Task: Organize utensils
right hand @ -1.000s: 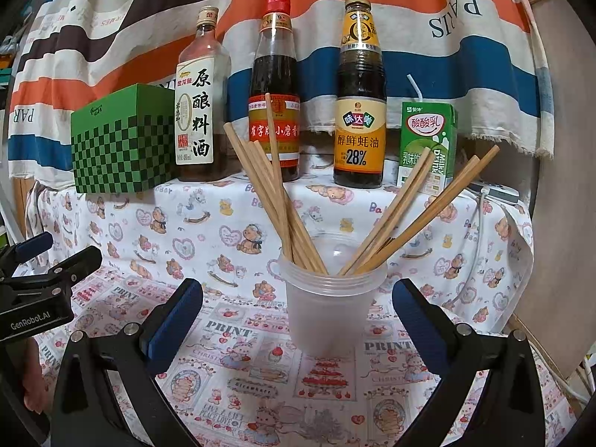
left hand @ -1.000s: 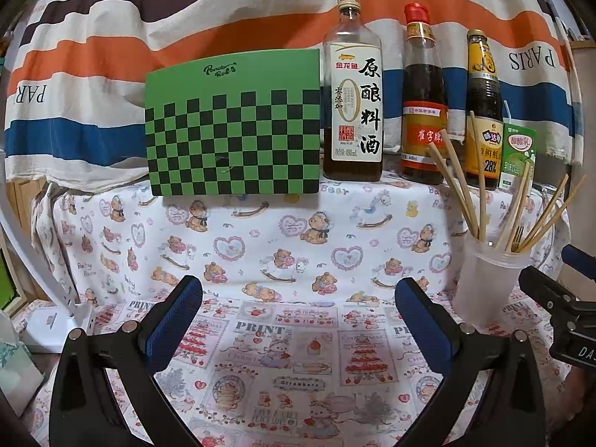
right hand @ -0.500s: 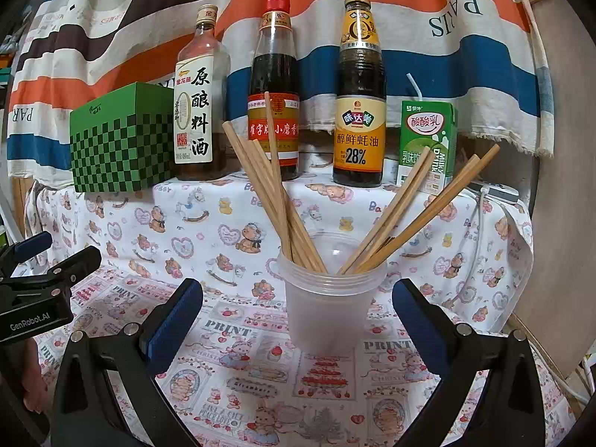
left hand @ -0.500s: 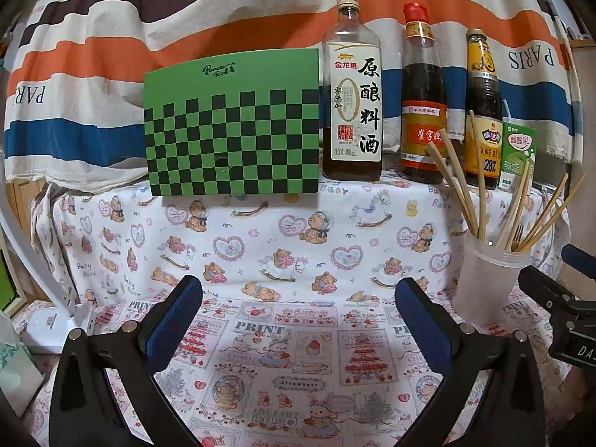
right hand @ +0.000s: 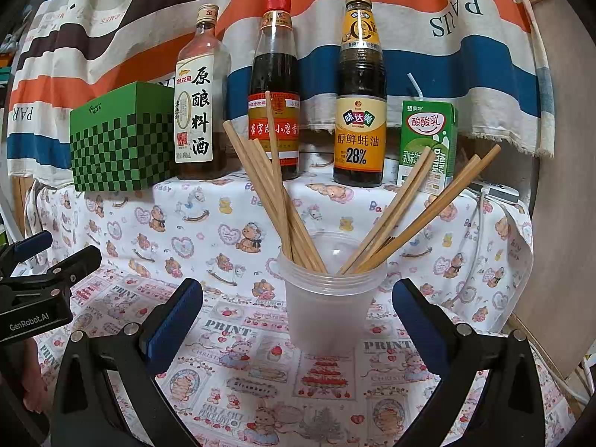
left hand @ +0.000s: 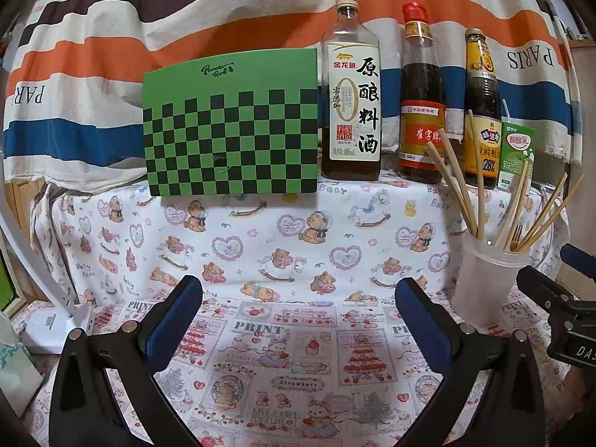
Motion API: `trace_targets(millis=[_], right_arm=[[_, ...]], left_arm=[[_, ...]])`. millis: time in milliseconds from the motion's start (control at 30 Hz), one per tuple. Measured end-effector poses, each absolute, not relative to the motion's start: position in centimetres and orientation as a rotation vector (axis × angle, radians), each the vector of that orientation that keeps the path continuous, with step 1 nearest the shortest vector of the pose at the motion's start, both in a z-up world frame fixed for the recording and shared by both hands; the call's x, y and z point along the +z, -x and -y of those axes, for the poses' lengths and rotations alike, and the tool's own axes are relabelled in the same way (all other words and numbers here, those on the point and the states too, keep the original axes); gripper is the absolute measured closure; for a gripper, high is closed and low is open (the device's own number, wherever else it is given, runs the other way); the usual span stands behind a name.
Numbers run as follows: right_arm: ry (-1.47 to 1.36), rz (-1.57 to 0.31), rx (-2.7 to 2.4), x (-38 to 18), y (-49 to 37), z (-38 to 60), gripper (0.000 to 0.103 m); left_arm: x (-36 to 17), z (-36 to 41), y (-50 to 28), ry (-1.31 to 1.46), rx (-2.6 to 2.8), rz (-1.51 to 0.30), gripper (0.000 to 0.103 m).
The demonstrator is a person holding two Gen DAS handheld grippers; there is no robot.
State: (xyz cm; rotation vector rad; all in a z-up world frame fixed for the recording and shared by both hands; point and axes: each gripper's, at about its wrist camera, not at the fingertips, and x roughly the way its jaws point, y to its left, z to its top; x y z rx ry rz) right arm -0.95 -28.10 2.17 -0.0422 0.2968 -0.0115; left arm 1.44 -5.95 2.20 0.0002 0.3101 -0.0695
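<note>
Both my tongs, left and right, gape wide, holding and touching nothing. The chopsticks already stand splayed in the plastic cup on the tabletop. I judge sorting finished; next I'd simply retreat without knocking it.

In front of my right jaws a translucent plastic cup stands upright on the printed tablecloth. Wooden chopsticks stand in the cup, fanned into two leaning bunches
</note>
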Motion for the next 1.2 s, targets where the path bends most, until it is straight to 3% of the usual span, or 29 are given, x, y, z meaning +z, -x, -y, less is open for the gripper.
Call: trace_targets(millis=[1200], right_arm=[[0.043, -0.301, -0.01, 2.12, 0.89, 28.15, 0.0]], left_arm=[[2.19, 6.07, -1.57, -0.007, -0.069, -0.317, 0.0]])
